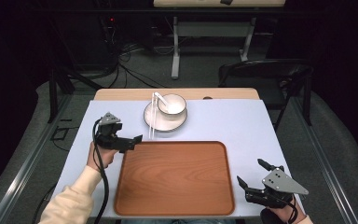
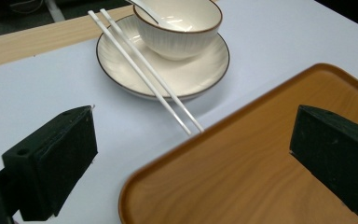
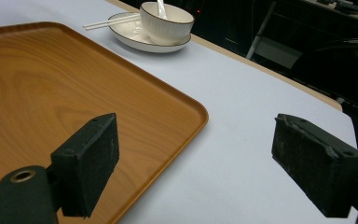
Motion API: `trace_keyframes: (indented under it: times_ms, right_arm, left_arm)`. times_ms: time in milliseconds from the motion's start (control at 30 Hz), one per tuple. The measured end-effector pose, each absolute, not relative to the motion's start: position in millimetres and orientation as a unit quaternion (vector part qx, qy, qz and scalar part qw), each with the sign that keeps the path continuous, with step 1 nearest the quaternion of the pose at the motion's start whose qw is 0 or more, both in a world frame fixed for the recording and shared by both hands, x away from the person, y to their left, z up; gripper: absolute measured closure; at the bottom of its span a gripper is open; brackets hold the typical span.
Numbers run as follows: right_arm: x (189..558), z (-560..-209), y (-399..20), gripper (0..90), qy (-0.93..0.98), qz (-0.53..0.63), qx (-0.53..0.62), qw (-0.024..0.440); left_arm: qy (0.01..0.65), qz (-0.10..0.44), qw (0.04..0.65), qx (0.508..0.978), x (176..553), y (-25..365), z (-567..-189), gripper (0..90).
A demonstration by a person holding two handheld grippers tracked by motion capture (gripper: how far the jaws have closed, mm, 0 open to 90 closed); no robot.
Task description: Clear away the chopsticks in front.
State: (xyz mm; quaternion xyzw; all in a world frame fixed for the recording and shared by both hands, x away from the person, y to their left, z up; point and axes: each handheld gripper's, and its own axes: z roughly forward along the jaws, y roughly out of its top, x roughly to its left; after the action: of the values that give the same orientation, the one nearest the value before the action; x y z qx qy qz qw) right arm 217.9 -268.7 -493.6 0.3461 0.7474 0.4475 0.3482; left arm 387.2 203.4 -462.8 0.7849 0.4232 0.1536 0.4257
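Note:
A brown wooden tray lies bare at the table's front middle. Behind it a white plate holds a white bowl with a white spoon in it. Two white chopsticks rest across the plate's left rim, their tips reaching the tray's far edge. My left gripper hovers open at the tray's far left corner; its own view shows the chopsticks, bowl and tray ahead. My right gripper stands open, holding nothing, beside the tray's near right corner.
A pale blue cover spreads over the wooden table. A black chair stands behind the table's right corner. Farther back are another table's legs and cables on the floor.

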Motion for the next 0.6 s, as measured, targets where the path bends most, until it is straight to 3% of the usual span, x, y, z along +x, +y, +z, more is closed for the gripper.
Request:
trace_keyframes:
  times_ms: [600]
  right_arm:
    - [218, -494, -269, 14.4, 0.748, 0.449, 0.344, 0.348]
  left_arm:
    - [0.464, 0.16, 0.351, 0.798, 490, 177, -458, 0.2]
